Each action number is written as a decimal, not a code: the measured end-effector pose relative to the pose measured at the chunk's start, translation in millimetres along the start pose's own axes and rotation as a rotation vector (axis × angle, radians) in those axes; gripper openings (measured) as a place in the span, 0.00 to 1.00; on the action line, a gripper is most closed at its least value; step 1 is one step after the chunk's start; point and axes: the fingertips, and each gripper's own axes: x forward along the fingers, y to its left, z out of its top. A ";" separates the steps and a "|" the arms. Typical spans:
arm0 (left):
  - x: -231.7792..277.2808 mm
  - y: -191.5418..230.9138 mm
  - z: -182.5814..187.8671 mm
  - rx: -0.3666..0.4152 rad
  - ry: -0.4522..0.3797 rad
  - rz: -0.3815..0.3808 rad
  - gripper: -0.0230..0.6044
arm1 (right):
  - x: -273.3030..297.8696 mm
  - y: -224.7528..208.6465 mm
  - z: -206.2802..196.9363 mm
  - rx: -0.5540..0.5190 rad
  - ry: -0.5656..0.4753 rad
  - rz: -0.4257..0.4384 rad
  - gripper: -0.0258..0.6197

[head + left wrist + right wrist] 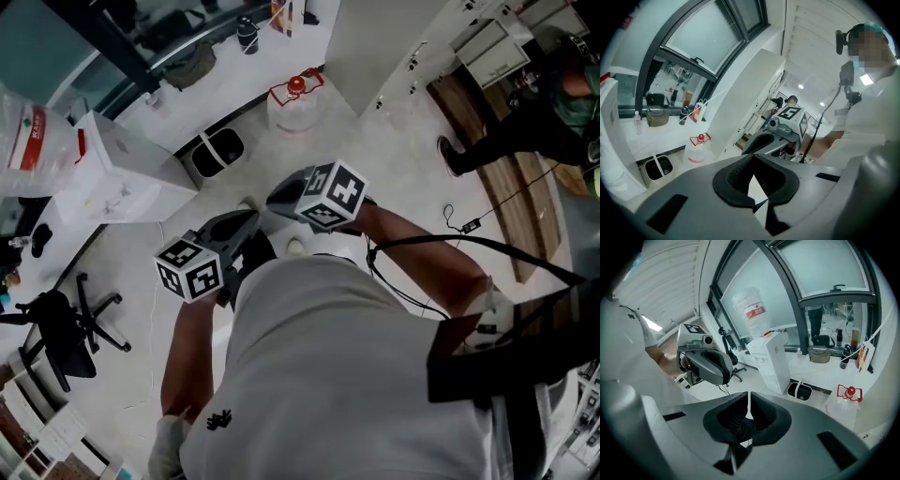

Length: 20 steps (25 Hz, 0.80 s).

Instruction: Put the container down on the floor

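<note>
Down on the pale floor [394, 159], beside a black bin [217, 150], the clear red-capped container [295, 105] stands by the wall. Well apart from it, the left gripper [753, 161] and right gripper [748, 399] have their jaws together, holding nothing.

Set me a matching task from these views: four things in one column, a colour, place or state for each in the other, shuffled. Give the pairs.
1. clear jug
2. bin
3. office chair
4. left gripper

A. jaws shut, nothing between them
B. red cap on top
C. star base, far left in the head view
D. open top, beside the white box

Pairs: 1-B, 2-D, 3-C, 4-A
</note>
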 end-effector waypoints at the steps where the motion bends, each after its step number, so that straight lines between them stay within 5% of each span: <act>1: 1.3 -0.4 1.3 -0.002 -0.002 0.001 0.05 | -2.4 -1.0 0.3 0.003 -0.004 -0.004 0.08; 20: 9.9 -10.7 0.4 -0.005 -0.011 -0.022 0.05 | -15.2 6.2 -5.5 0.017 -0.057 -0.035 0.08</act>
